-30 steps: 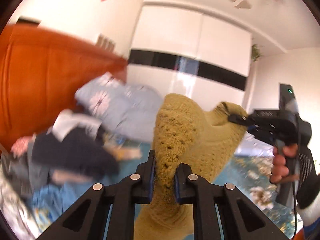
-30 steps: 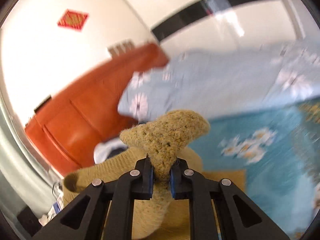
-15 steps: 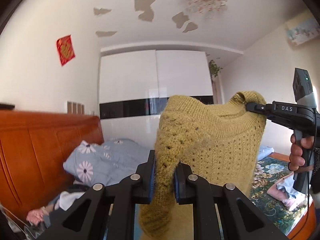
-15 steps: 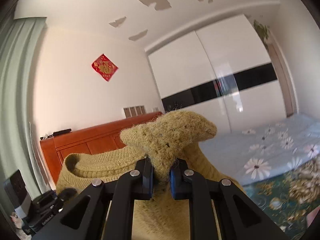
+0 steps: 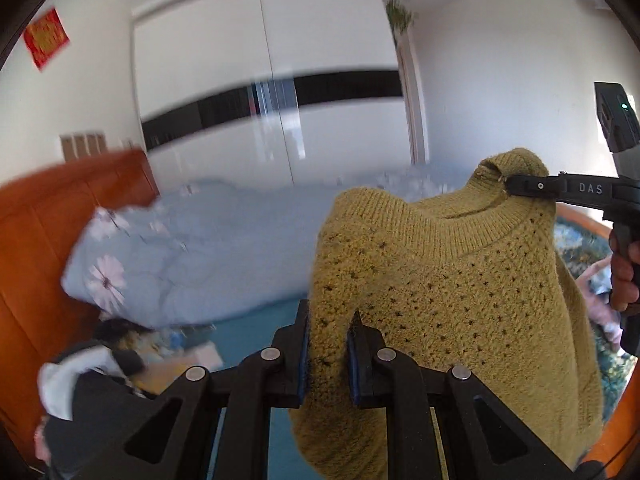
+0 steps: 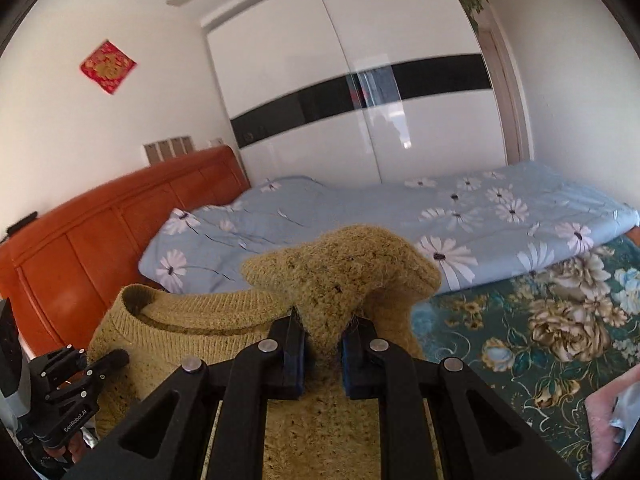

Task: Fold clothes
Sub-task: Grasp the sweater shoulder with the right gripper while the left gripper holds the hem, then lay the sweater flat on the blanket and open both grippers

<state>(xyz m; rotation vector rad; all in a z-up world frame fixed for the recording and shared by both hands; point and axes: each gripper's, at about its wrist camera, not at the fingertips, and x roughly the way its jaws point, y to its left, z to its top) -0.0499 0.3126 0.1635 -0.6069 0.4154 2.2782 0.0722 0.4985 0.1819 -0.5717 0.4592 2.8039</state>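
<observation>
no box, basket or drawer shows in either view; the only thing holding anything is the bed (image 6: 560, 320), whose teal floral sheet carries a folded pale blue daisy quilt (image 6: 360, 216) along its far side. the mustard knit sweater (image 5: 440, 280) hangs in the air above the bed, held up by both tools. it is a chunky open-stitch knit with a ribbed round collar, front facing the left camera. the left gripper (image 5: 328, 344) is clamped on a thick fold of one shoulder, and the right gripper (image 6: 322, 354) is pinched on a bunched fold of the other shoulder beside the collar. the left view alone shows the right tool from the side, biting the collar edge, plus a heap of dark and white clothes (image 5: 92, 368) by the orange headboard (image 5: 48, 240). the right view alone shows the sharp quilt pattern and the left tool low at the left edge.
</observation>
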